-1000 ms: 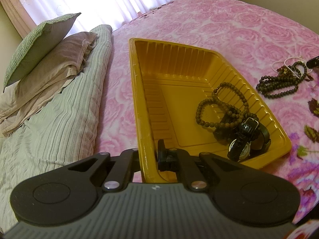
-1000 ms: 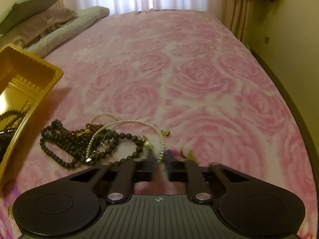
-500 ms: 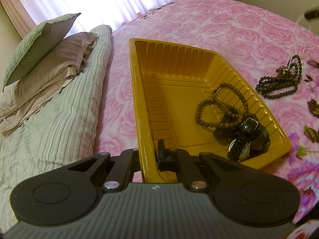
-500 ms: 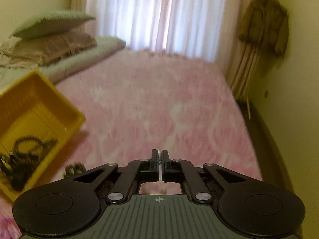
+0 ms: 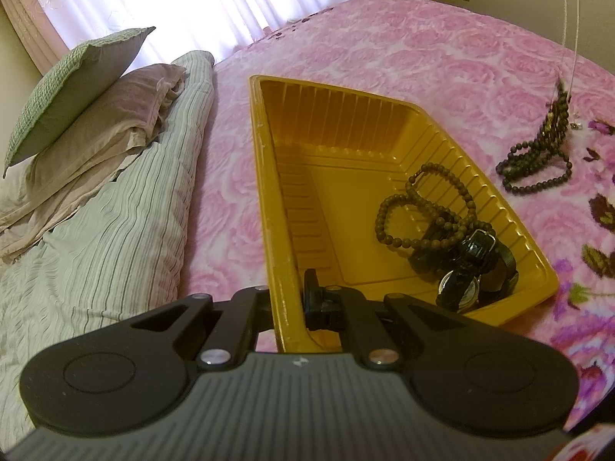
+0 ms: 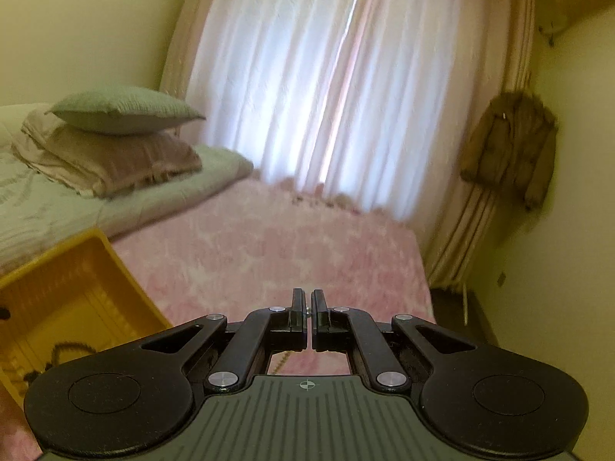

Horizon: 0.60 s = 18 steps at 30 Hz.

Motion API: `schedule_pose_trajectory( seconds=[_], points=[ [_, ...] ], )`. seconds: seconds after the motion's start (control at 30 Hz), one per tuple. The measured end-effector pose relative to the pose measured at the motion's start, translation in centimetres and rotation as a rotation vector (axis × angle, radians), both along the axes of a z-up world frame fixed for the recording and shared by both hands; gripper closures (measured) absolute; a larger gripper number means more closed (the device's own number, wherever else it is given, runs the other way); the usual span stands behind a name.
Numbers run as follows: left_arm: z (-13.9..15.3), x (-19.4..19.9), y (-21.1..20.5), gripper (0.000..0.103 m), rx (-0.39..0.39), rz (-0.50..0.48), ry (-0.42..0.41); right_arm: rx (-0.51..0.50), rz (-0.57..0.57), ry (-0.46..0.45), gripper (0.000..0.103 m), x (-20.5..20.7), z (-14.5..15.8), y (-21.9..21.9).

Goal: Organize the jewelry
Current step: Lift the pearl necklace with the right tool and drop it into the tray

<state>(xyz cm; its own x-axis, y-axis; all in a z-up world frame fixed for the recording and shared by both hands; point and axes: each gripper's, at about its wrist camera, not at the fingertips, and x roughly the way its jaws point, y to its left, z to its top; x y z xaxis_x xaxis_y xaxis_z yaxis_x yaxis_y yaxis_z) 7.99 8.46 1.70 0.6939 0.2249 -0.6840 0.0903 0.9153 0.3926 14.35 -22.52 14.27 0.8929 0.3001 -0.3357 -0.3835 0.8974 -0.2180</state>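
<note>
A yellow plastic tray lies on the pink bed. In it are a brown bead necklace and a black watch. My left gripper is shut on the tray's near rim. My right gripper is shut on a thin pearl necklace, raised high; its strand hangs down at the right of the left wrist view and lifts part of a dark bead pile tangled with it on the bedspread. A bit of chain hangs under the right fingers. The tray also shows at the left of the right wrist view.
Stacked pillows and a striped folded quilt lie left of the tray. White curtains hang behind the bed. A brown coat hangs on the right wall. The pink rose bedspread stretches to the right.
My right gripper shut on the pearl necklace and rose high, tilting up toward the curtains. The dark bead pile is being pulled up with the strand. The left gripper has not moved.
</note>
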Motion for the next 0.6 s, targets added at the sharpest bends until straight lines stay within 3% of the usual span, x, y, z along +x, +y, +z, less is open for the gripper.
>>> schedule_pose_trajectory(
  seconds=[0.3, 0.6],
  points=[
    [0.0, -0.1, 0.1, 0.098, -0.006, -0.001, -0.004, 0.013, 0.025, -0.104, 0.101, -1.4, 2.9, 0.5],
    [0.0, -0.1, 0.1, 0.098, -0.006, 0.0, -0.004, -0.005, 0.106, -0.085, 0.101, -1.5, 3.4, 2.4]
  ],
)
